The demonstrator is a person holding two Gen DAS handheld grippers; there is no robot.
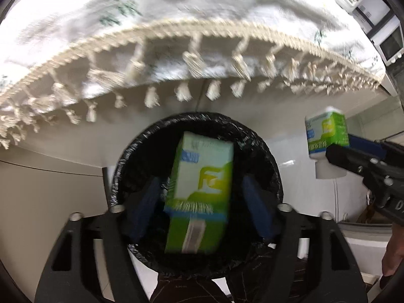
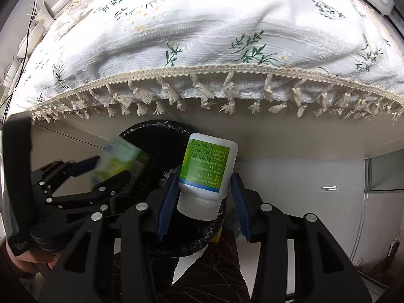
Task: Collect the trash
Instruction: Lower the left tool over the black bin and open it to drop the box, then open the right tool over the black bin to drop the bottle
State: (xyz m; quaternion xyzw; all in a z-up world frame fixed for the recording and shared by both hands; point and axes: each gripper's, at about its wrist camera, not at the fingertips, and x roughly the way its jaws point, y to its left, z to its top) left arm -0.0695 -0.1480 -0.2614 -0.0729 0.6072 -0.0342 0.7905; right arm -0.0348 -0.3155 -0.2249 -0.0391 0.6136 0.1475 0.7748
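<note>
We hold box [image 1: 199, 197] between spread left fingers [image 1: 149, 197] over the bin [image 1: 267, 151] to drop; right fingers [image 2: 168, 202] bracket bottle [image 2: 208, 169], contact unclear.

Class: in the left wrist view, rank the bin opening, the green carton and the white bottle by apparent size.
1. bin opening
2. green carton
3. white bottle
The carton is nearer the camera, so its true size against the bottle is unsure.
</note>
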